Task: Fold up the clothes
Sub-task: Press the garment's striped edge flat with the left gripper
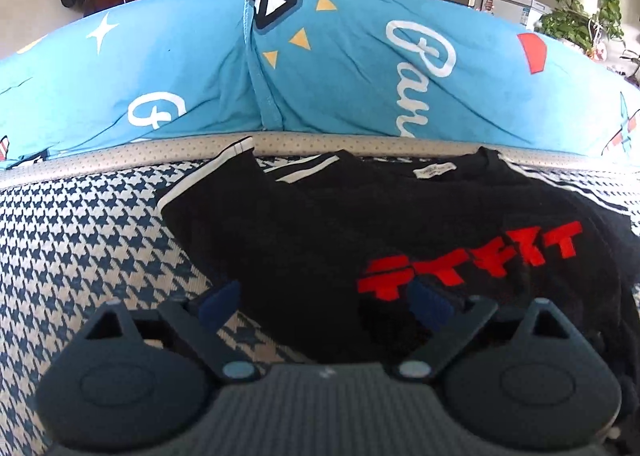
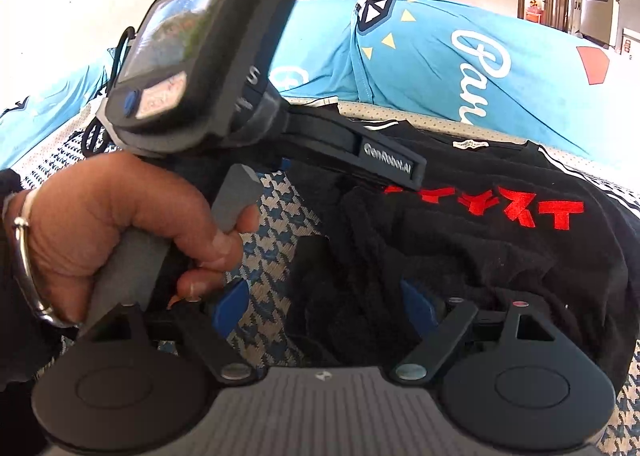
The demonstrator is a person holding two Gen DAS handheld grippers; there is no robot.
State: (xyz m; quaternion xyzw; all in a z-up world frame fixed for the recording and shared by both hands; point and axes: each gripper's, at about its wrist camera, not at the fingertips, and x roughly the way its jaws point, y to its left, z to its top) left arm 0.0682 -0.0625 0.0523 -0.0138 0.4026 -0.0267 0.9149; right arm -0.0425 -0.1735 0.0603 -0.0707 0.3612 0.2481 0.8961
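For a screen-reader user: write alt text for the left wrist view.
A black T-shirt with red lettering lies spread on a blue-and-white houndstooth mat, and the open left gripper hovers low over its near left edge, holding nothing. Behind the shirt lies a bright blue printed quilt, with chairs, a fridge and a leafy plant in the room beyond.

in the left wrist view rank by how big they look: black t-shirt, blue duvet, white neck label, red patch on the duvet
1. blue duvet
2. black t-shirt, though nearer the camera
3. red patch
4. white neck label
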